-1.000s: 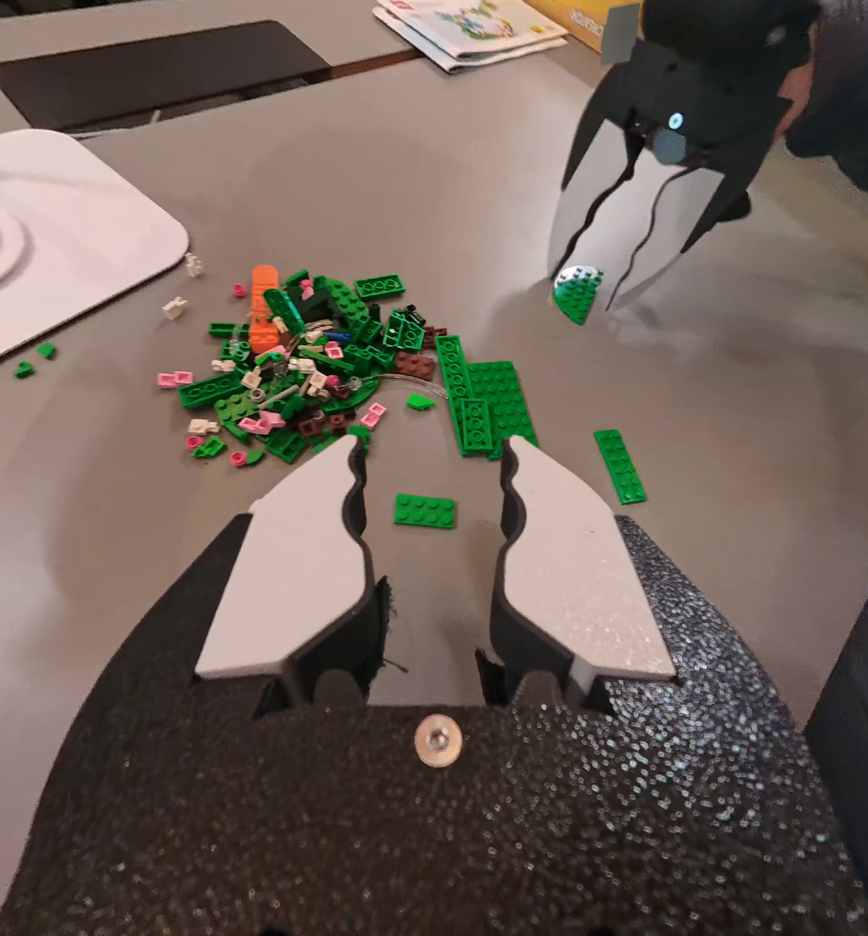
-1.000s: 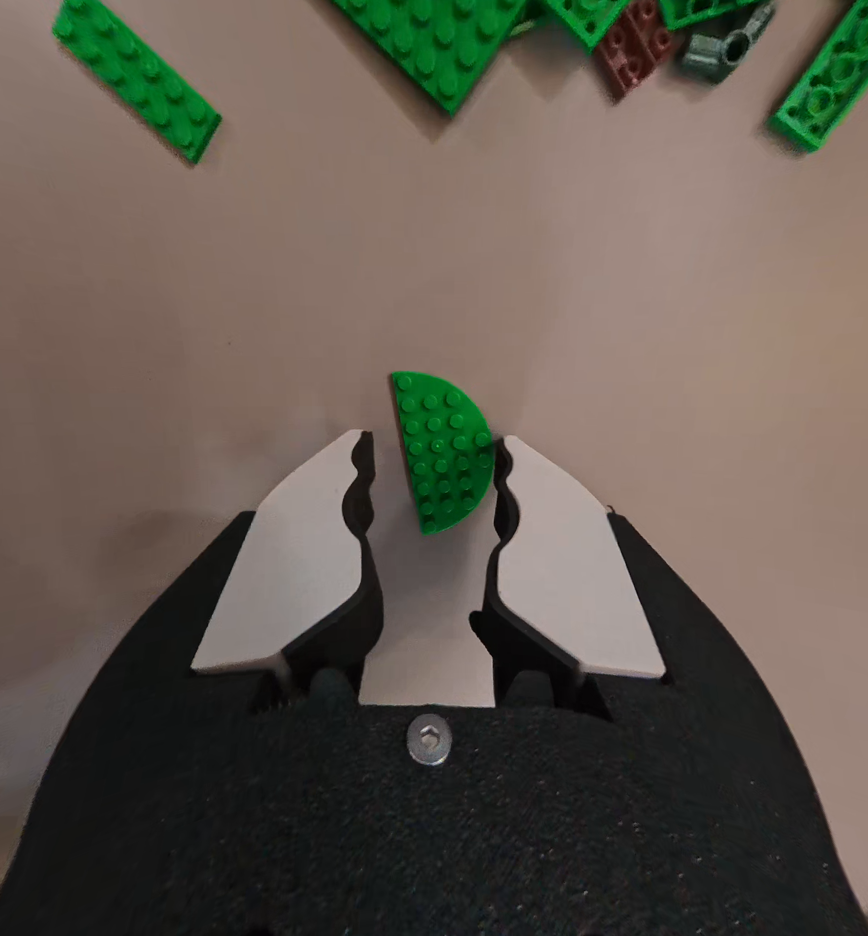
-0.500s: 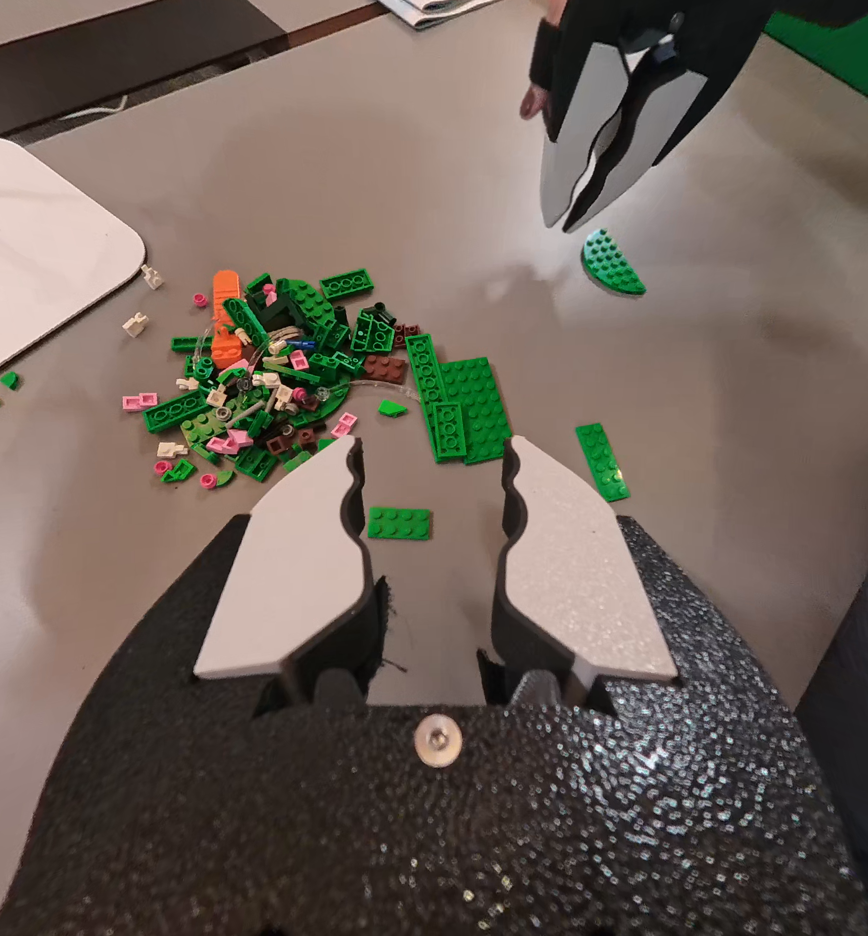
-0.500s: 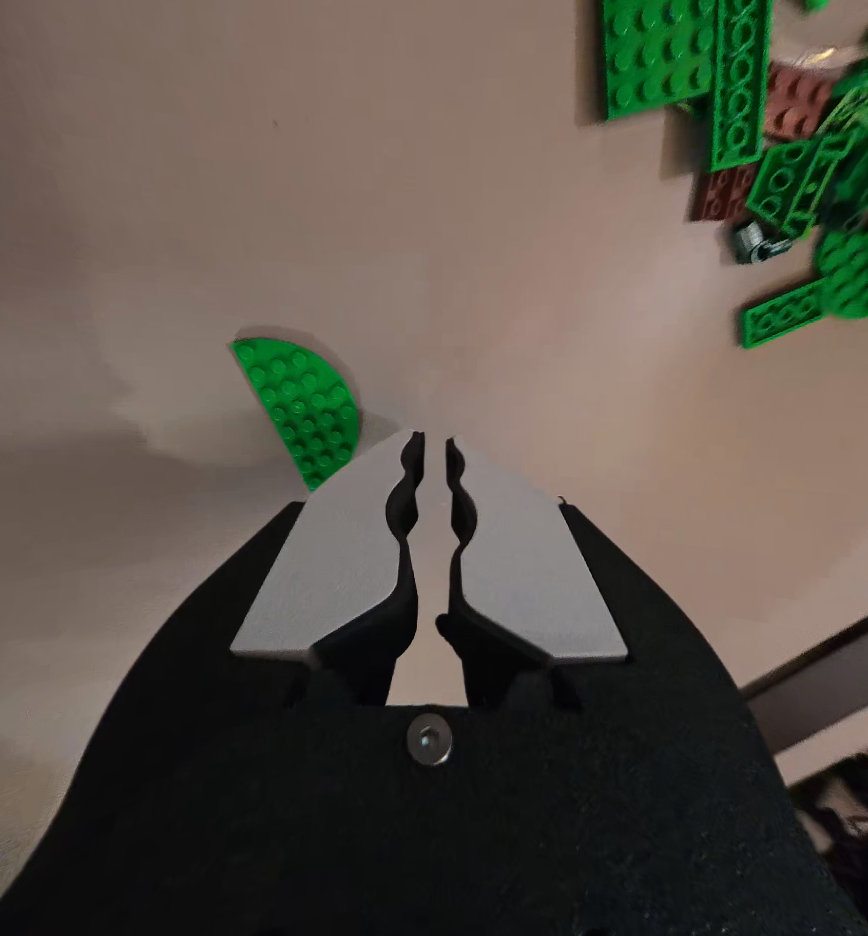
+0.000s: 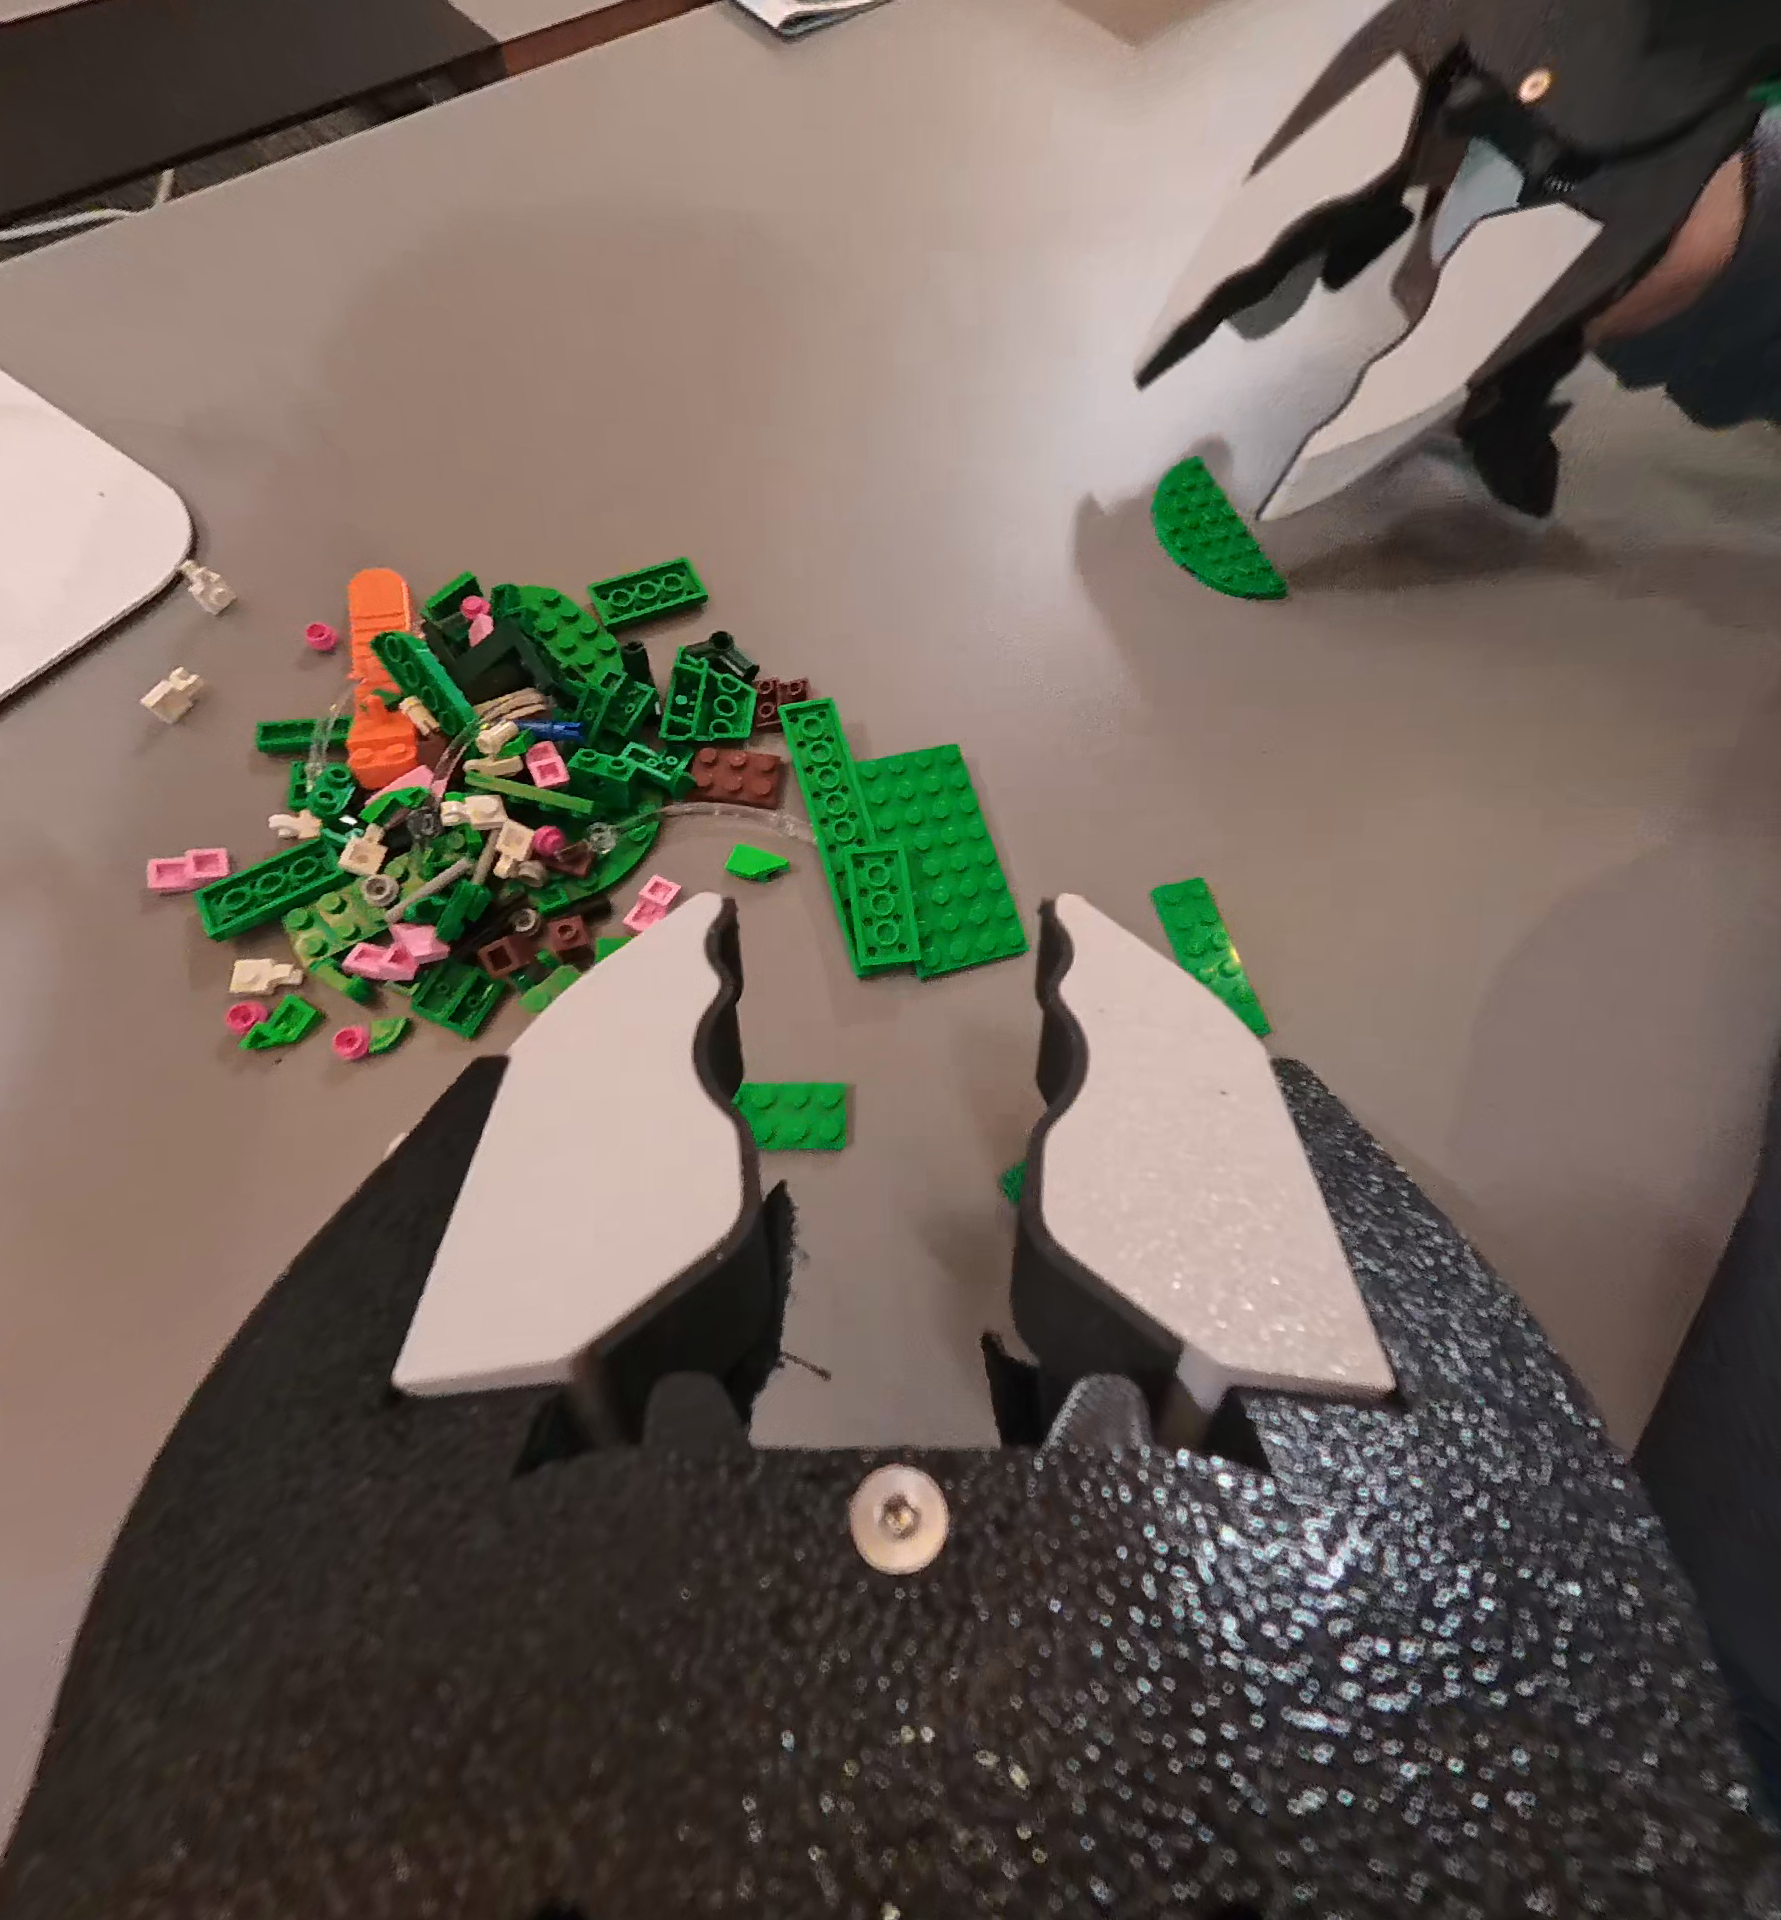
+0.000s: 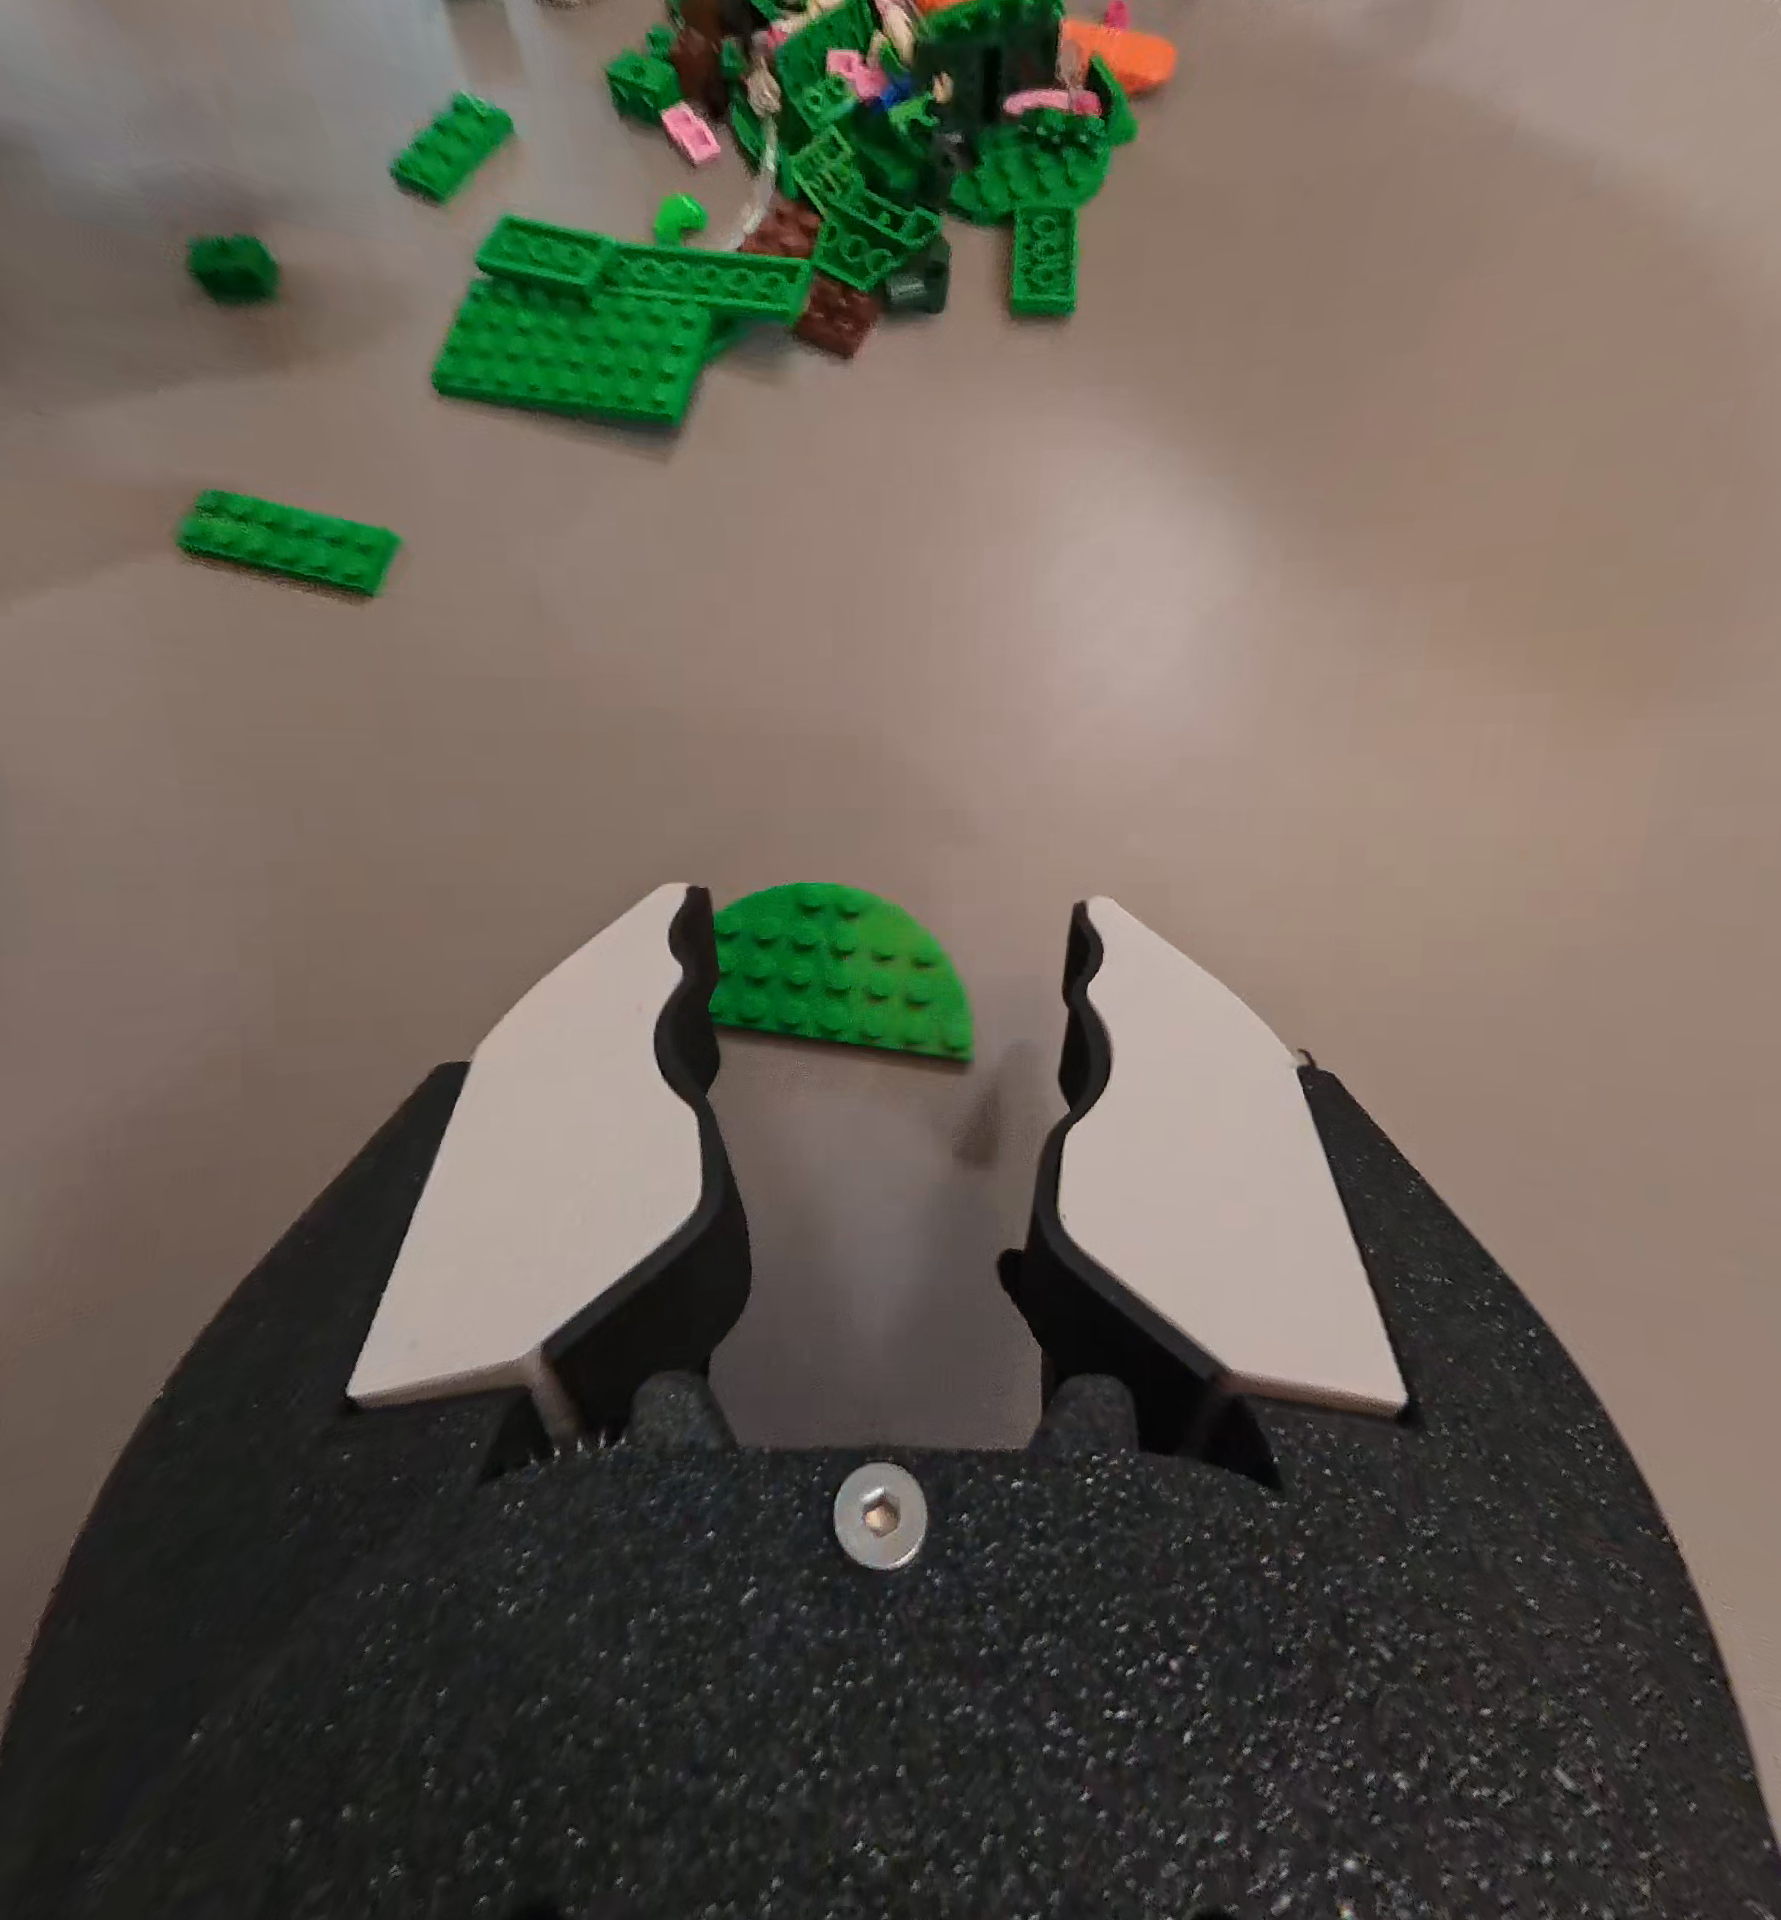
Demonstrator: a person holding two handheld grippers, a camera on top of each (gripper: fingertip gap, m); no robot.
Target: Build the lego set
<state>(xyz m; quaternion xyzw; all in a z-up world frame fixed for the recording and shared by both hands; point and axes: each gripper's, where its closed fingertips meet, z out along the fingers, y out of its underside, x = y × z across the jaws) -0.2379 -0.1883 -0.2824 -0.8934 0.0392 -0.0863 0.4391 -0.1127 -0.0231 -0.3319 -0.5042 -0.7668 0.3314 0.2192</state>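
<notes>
A green half-round plate (image 6: 844, 977) lies flat on the grey table, just ahead of my right gripper (image 6: 886, 914), which is open and empty with its left finger edge over the plate's side. In the left wrist view the plate (image 5: 1213, 535) lies at the right, with the right gripper (image 5: 1203, 436) over it. My left gripper (image 5: 886, 914) is open and empty above a small green plate (image 5: 798, 1115). A pile of lego pieces (image 5: 470, 790) lies ahead of it to the left, with a large green plate (image 5: 938, 857) beside it.
A narrow green plate (image 5: 1208, 951) lies by my left gripper's right finger. A white board (image 5: 24, 540) sits at the far left. In the right wrist view the large plate (image 6: 574, 353), a narrow plate (image 6: 288, 542) and the pile (image 6: 917, 135) lie ahead. Across from one pair of fingers to the other is roughly 20 cm. The small green plate (image 5: 798, 1115) is closer to my left gripper, around 7 cm from its tips; the right tips are 25 cm off. My right wrist view (image 6: 439, 160) looks at it from another angle.
The right gripper let go of the half-round plate, shut, swung around and opened again behind it. The plate now lies flat on the table. My left gripper has moved forward slightly.
</notes>
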